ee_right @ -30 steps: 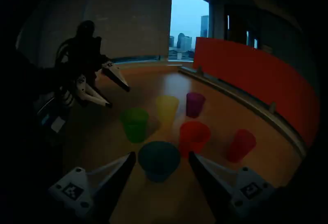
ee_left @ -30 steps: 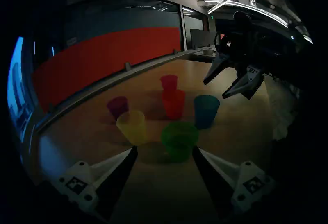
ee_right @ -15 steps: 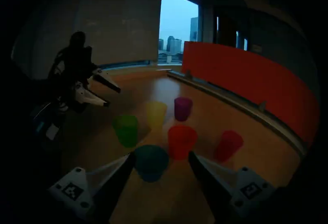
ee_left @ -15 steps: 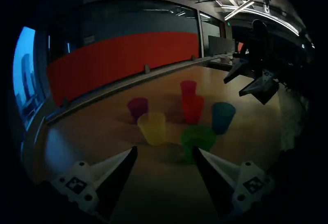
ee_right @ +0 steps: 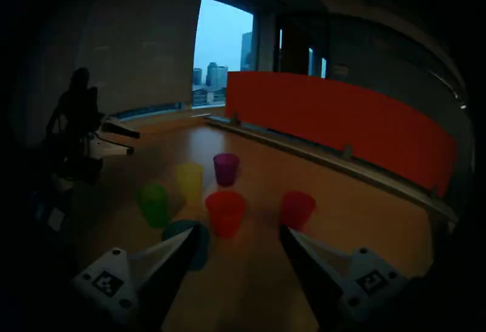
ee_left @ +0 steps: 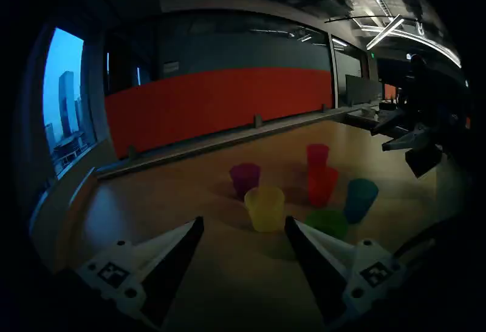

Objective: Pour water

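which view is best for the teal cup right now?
Left gripper view: the teal cup stands whole and unobstructed, right of the orange cup. In the right gripper view, a finger of the right gripper covers much of it.

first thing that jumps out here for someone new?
Six coloured cups clustered on the wooden table, just ahead of the open left gripper. Behind them a long red panel runs along the table's far edge. A bright window stands out in the otherwise dim room.
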`<act>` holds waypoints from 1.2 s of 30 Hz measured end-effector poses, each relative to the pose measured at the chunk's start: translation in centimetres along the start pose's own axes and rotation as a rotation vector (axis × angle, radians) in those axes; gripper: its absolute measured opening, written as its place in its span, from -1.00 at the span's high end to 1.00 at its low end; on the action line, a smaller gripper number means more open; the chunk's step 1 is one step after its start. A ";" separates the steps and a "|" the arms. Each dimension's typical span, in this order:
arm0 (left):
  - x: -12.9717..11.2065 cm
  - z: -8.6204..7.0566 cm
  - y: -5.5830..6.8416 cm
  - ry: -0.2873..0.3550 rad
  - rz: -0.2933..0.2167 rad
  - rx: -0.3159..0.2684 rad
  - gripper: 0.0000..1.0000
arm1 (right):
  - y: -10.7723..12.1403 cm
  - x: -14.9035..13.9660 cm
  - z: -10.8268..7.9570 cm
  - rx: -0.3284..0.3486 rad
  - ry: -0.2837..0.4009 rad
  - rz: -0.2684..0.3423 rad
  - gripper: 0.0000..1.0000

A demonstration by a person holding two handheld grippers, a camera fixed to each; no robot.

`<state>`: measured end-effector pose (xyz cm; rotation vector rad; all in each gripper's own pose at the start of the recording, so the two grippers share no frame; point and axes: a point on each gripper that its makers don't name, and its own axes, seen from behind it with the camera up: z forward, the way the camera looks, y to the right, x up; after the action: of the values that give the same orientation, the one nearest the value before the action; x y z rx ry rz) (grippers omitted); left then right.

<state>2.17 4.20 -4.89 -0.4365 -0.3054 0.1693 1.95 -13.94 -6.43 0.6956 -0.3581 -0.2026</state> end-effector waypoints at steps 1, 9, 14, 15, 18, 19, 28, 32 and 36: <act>0.0 0.0 -0.2 0.005 -0.008 0.010 -0.98 | 0.4 0.2 -0.2 -0.021 0.006 0.004 -1.00; 0.9 -0.4 -1.5 0.052 -0.058 0.087 -0.99 | 3.3 0.9 -1.7 -0.170 0.056 0.027 -1.00; 1.3 -0.3 -1.7 0.064 -0.067 0.113 -0.99 | 4.0 1.2 -2.2 -0.210 0.080 0.043 -0.99; 1.4 -0.3 -1.7 0.068 -0.068 0.118 -0.99 | 4.1 1.3 -2.4 -0.217 0.087 0.046 -0.99; 1.6 -0.2 -1.7 0.073 -0.071 0.128 -0.99 | 5.0 1.8 -2.7 -0.251 0.108 0.061 -1.00; 1.8 -0.3 -1.8 0.077 -0.072 0.134 -0.99 | 5.4 2.0 -2.9 -0.266 0.116 0.066 -1.00; 3.4 -1.1 -2.9 0.135 -0.097 0.195 -0.99 | 9.3 3.6 -4.6 -0.410 0.195 0.122 -0.99; 4.0 -1.4 -3.3 0.159 -0.111 0.216 -0.98 | 11.4 4.3 -5.9 -0.487 0.240 0.147 -0.99; 4.5 -1.5 -3.6 0.179 -0.120 0.237 -0.98 | 13.3 4.9 -7.3 -0.557 0.291 0.181 -0.99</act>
<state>7.20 1.46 -3.46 -0.1962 -0.1323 0.0472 10.12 -1.16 -1.66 0.1352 -0.0731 -0.0219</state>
